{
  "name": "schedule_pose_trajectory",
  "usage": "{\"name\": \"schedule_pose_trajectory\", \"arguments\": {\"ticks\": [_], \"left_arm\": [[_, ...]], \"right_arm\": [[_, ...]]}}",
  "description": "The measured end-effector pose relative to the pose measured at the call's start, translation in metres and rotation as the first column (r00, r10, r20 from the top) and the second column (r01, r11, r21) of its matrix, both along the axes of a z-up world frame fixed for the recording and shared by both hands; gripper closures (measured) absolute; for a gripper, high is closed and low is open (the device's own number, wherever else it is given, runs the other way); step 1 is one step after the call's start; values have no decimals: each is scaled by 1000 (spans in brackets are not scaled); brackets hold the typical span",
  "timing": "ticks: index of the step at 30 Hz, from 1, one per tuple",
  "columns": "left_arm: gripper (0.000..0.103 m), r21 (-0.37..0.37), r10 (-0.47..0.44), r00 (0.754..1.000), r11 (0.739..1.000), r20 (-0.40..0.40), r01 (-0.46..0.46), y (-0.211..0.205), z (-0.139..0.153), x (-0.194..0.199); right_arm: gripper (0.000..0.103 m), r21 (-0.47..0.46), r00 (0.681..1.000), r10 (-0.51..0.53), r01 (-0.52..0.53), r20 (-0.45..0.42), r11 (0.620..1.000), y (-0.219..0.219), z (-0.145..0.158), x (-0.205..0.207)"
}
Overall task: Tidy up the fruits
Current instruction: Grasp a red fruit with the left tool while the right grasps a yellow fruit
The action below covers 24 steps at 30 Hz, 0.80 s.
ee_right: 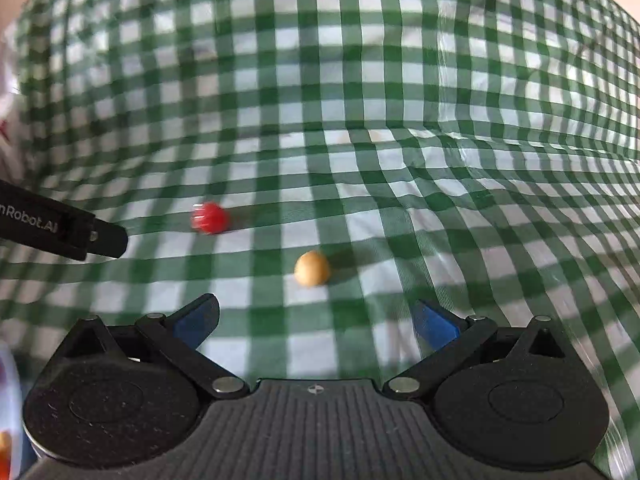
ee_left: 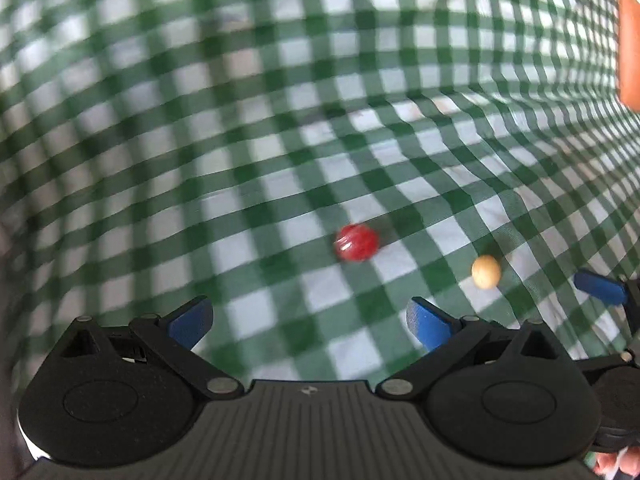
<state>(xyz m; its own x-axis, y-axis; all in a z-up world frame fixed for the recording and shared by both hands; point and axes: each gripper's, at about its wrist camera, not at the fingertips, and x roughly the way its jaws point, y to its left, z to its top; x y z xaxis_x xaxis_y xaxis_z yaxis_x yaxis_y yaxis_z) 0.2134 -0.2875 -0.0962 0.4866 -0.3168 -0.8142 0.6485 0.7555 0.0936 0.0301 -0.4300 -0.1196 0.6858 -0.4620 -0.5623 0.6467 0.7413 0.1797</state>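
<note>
On the green-and-white checked tablecloth [ee_left: 280,140] lie two small round fruits, apart from each other: a red fruit [ee_left: 357,242], ribbed and shiny, and a pale tan fruit [ee_left: 486,271]. Seen from the left wrist, the red one sits ahead of the left gripper [ee_left: 310,320], between the lines of its two blue-tipped fingers, whose jaws stand wide apart with nothing between them. The tan one lies further right, near the left gripper's right fingertip and short of a blue fingertip of the right gripper at the frame's right edge. From the right wrist, the tan fruit sits just ahead of the right gripper [ee_right: 316,322], whose jaws are likewise spread and empty; the red fruit lies further left, near the black body of the left gripper. The cloth is creased, both views are blurred, and an orange-brown object [ee_left: 630,48] shows at the upper right edge.
</note>
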Motion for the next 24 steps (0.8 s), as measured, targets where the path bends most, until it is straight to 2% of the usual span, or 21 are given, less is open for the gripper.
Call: {"name": "schedule_pose_trajectory", "arguments": {"ticks": [7, 10, 11, 12, 13, 14, 16, 19, 24], "left_arm": [[0, 30, -13, 999, 999, -37, 14, -40, -42, 37], [0, 27, -5, 999, 1000, -53, 6, -45, -49, 46], [5, 14, -4, 999, 1000, -48, 5, -46, -49, 47], [30, -1, -6, 1000, 1000, -29, 6, -46, -47, 46], [44, -4, -23, 1000, 1000, -16, 23, -47, -44, 45], [64, -15, -41, 999, 999, -30, 40, -47, -42, 45], [67, -30, -20, 999, 999, -41, 19, -46, -39, 46], [67, -25, -10, 999, 1000, -31, 9, -42, -31, 42], [67, -95, 10, 999, 995, -36, -14, -18, -1, 20]], "right_arm": [[1, 21, 1000, 15, -14, -22, 1000, -39, -33, 40], [2, -20, 1000, 20, -20, -3, 1000, -38, -40, 42], [9, -29, 1000, 25, -25, 10, 999, -37, -40, 41], [14, -45, 999, 32, -31, 25, 999, -34, -39, 40], [32, -62, 999, 42, -40, 31, 997, -30, -39, 38], [54, -77, 998, 57, -55, 35, 996, -27, -37, 38], [77, -84, 997, 75, -72, 32, 994, -24, -35, 40], [77, -58, 997, 63, -61, 36, 996, -26, -34, 39], [77, -8, 999, 24, -24, 28, 1000, -21, -17, 19]]}}
